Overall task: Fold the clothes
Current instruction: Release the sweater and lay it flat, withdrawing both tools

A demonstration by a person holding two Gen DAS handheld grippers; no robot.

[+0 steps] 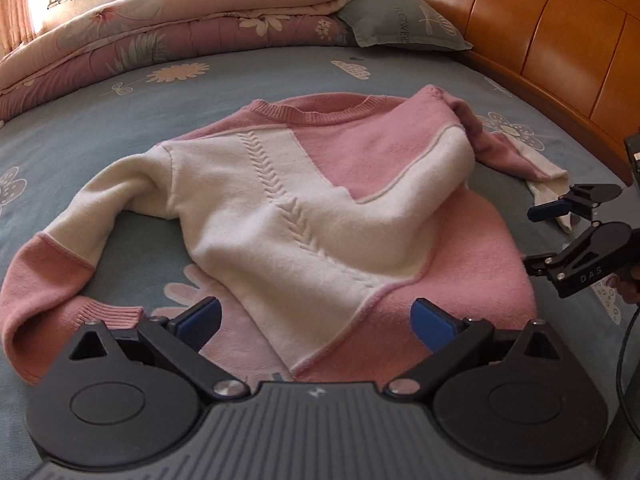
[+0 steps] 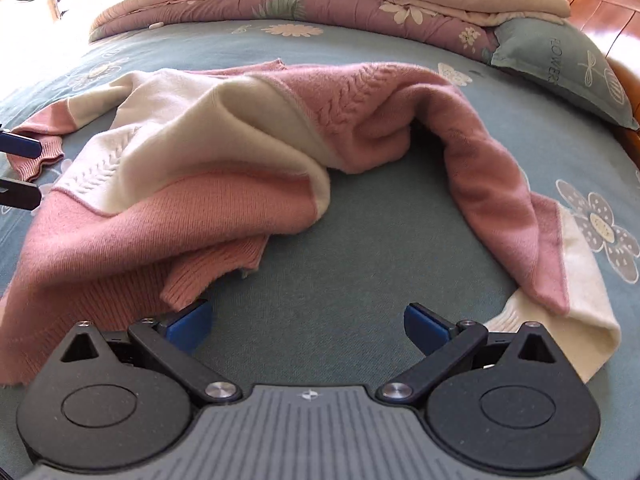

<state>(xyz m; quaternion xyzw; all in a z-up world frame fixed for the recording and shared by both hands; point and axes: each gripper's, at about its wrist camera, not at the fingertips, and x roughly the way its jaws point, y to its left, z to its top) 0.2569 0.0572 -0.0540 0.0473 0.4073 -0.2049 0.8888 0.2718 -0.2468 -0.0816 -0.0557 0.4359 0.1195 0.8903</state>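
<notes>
1. Left wrist view is showing the pink-and-cream knitted sweater [image 1: 304, 216] lying face up on the blue-grey flowered bed sheet [image 1: 100, 120], collar pointing away toward the folded floral quilt [image 1: 160, 28] and the grey-green pillow [image 1: 400, 20] by the wooden headboard [image 1: 540, 40].
2. The left hand-held gripper [image 1: 316, 320] is hovering just over the sweater's hem with its blue pads spread wide, not pinching anything.
3. Right wrist view: the right hand-held gripper [image 2: 308, 324] is also sitting with its pads spread apart over bare sheet, between the bunched-up ribbed hem corner [image 2: 208, 276] and the right sleeve [image 2: 520, 216] that's curling around toward it. Nothing is getting gripped here either.
4. So I'm reading this as the very start, or a lay-it-flat stage. No fold looks made yet: the body is lumpy, the right side is rumpled and doubled over, and both sleeves are sprawling out sideways.
5. Next move, I'm guessing, is calling for each gripper to close on an edge, probably the hem corner on the right and the hem or left cuff [image 1: 116, 312] on the left, then tugging the knit flat before bringing a sleeve across.
6. The knit's looking soft and thick, so it's probably needing a decent bite of fabric, or it'll be slipping out of the pads.
</notes>
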